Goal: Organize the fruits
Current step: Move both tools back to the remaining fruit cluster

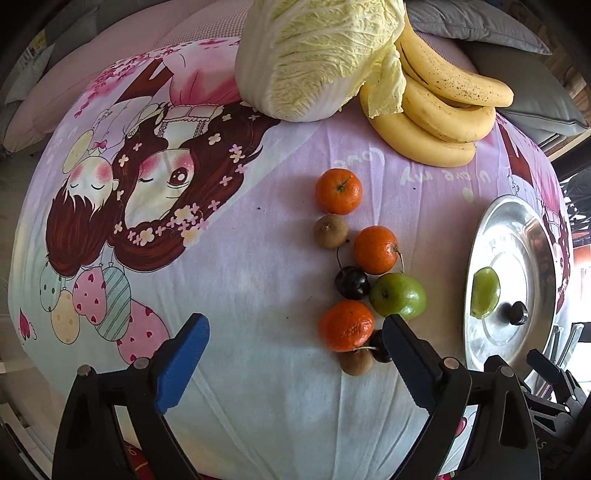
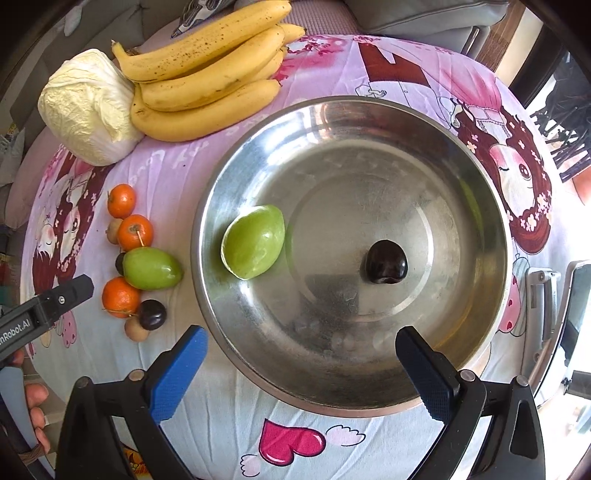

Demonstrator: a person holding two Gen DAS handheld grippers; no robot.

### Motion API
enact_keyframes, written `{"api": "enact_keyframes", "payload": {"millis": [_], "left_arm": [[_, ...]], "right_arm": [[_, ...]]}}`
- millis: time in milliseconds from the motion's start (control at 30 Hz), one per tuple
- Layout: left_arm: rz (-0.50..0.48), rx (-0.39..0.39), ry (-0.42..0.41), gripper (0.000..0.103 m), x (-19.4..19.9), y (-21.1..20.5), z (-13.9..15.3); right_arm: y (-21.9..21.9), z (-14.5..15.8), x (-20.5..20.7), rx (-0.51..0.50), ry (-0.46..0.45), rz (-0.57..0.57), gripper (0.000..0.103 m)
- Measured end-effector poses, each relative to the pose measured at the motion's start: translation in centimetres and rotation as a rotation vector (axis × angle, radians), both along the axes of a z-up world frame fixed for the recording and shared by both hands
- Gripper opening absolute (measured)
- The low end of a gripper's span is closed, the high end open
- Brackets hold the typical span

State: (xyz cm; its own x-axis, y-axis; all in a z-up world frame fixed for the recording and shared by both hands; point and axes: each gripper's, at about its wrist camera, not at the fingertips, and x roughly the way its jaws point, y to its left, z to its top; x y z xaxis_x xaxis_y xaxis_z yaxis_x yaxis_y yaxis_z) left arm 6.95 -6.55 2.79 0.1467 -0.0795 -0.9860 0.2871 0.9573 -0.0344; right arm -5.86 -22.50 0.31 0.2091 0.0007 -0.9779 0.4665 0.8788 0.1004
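A steel plate [image 2: 258, 147] holds a green fruit [image 2: 253, 242] and a dark cherry [image 2: 386, 266]. My right gripper [image 2: 299, 354] is open and empty above the plate's near rim. Left of the plate lies a cluster: three oranges [image 1: 346, 325], a green fruit [image 1: 398, 295], dark cherries [image 1: 352, 282] and small brown fruits [image 1: 330, 231]. My left gripper [image 1: 295, 343] is open and empty; its right finger [image 1: 406, 354] is beside the nearest orange. The plate shows at the right of the left wrist view [image 1: 517, 229].
A napa cabbage [image 1: 314, 55] and a bunch of bananas [image 1: 436, 107] lie at the table's far side. A printed pink cloth [image 1: 221, 277] covers the round table. Grey cushions [image 1: 480, 22] sit beyond. A metal stand [image 2: 543, 295] is right of the plate.
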Motion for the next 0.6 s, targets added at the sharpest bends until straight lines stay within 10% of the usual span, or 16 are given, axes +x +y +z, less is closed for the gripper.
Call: {"api": "enact_keyframes", "payload": {"millis": [600], "left_arm": [[0.022, 0.011, -0.038, 0.095, 2.3, 7.7, 0.7]], "right_arm": [[6.0, 2.7, 3.6, 0.051, -0.068, 0.091, 0.103]]}}
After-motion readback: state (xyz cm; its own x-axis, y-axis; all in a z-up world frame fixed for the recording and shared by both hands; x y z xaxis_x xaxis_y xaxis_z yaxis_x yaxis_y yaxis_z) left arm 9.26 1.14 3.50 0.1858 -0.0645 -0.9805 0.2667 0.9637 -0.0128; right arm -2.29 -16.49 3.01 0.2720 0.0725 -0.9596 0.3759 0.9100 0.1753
